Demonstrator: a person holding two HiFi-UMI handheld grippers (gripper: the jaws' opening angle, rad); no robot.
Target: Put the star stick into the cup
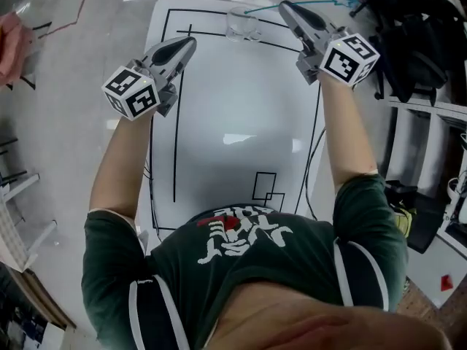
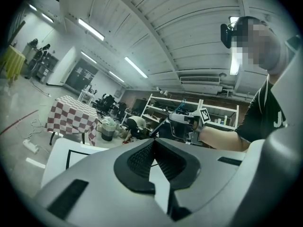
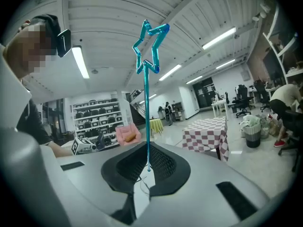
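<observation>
One thin teal stick with outlined star tip (image 3: 147,93), gripped at its lower end by the closed jaws of the right gripper (image 3: 147,150), carried near the clear cup (image 1: 241,24), cup stood upright at the far edge of the white black-lined tabletop (image 1: 233,122), left gripper (image 2: 154,148) jaws closed on nothing.

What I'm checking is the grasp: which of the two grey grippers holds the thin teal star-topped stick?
The right gripper: its jaws pinch the thin teal star-topped stick near its plain end. The left gripper has jaws closed on nothing.
</observation>
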